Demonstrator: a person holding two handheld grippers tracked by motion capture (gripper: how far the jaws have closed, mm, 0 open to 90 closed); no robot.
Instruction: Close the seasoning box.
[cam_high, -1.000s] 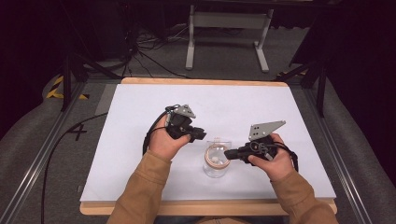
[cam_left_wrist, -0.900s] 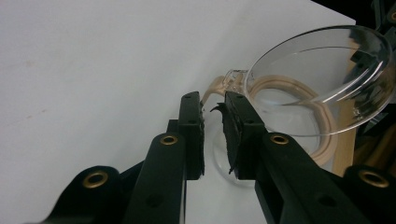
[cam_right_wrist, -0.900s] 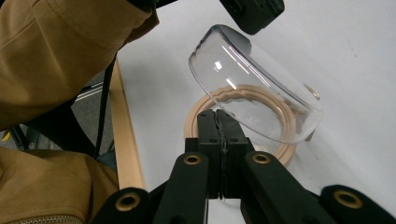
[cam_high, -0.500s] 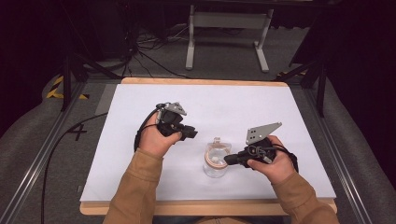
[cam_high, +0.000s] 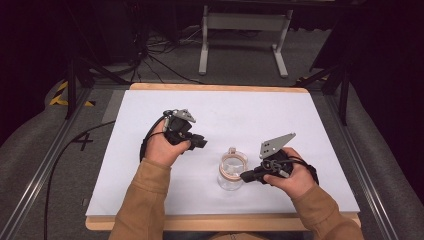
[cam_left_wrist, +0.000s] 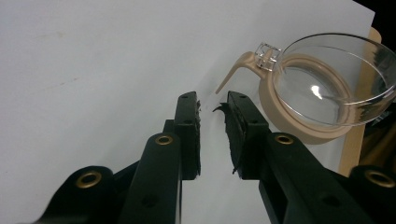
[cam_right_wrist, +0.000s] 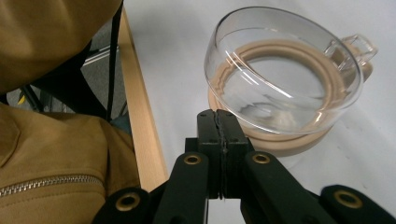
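- My left gripper (cam_high: 201, 142) sits left of centre in the high view, above the white table (cam_high: 280, 115), jaws aimed to the right.
- In the left gripper view, that gripper (cam_left_wrist: 213, 135) has its jaws a little apart with bare white table showing in the gap; they grasp nothing.
- A frayed bit of black pad sticks out from the tip of the right-hand jaw in that view.
- The jar (cam_high: 232, 172) stands low and just right of centre in the high view, between my two hands.
- It is clear glass with a tan ring around its mouth and a clear domed lid (cam_left_wrist: 334, 77) tilted open above the ring.
- In the left gripper view the jar (cam_left_wrist: 303, 121) is at the upper right, apart from my jaws, with a tan tab and a small clear clasp (cam_left_wrist: 268, 55) pointing toward the upper left.
- My right gripper (cam_high: 245, 176) is at the lower right in the high view, its tip just beside the jar.
- In the right gripper view its jaws (cam_right_wrist: 218, 122) are clenched flat together, nothing between them, tips right at the jar's (cam_right_wrist: 280, 74) tan ring; I cannot tell if they touch it.
- My tan sleeve (cam_right_wrist: 51, 140) takes the left of that view, beside the table's wooden edge (cam_right_wrist: 140, 121).
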